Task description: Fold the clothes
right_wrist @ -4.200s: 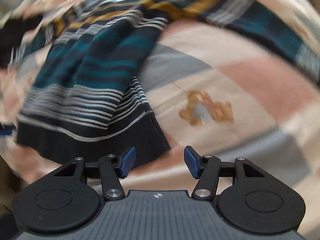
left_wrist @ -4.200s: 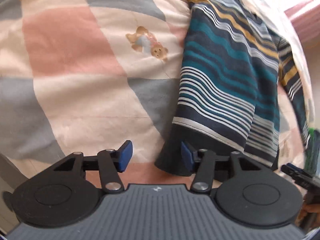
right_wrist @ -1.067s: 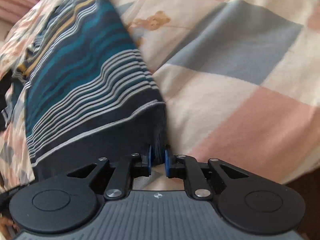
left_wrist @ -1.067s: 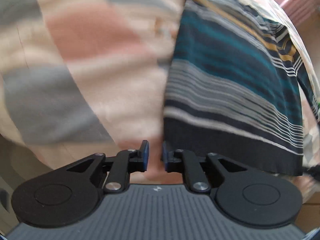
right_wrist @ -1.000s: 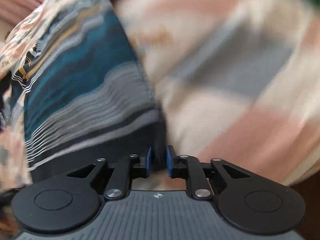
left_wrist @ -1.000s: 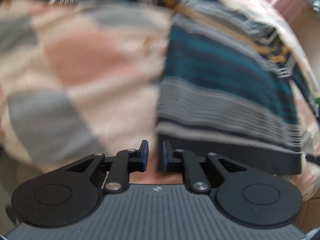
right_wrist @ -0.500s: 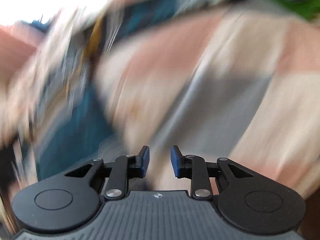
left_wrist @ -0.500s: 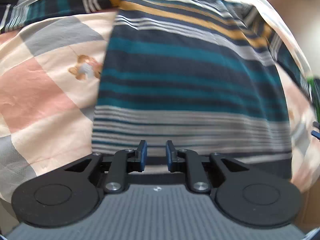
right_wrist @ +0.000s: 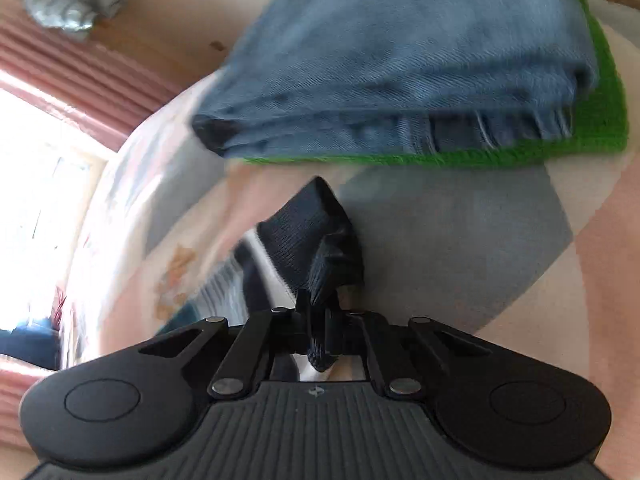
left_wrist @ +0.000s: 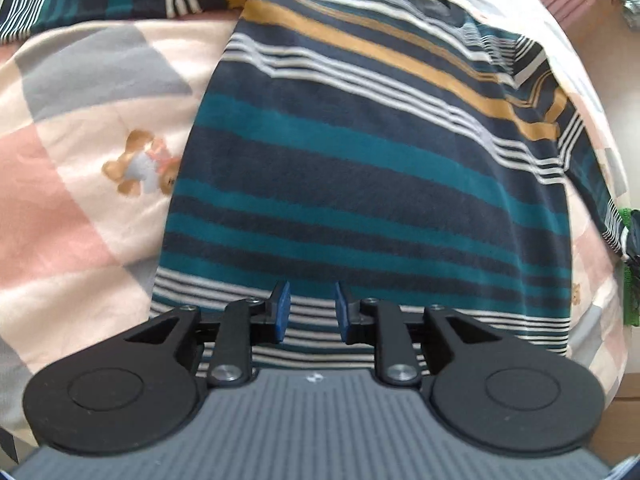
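Cuff (right_wrist: pixel 316 232) of the striped sweater (left_wrist: pixel 360 160), spread on the checked bedsheet (left_wrist: pixel 72 208), was now clamped in my right gripper (right_wrist: pixel 320 332); my left gripper (left_wrist: pixel 310 312), empty above the hem, was opening, so the sleeve fold could begin.

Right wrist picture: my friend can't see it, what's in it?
The right gripper has its jaws shut on the dark cuff of a striped sweater. Beyond it, folded jeans lie on a green cloth on the checked bedsheet.

No readable text, label, brand, number or sign shows in either view.
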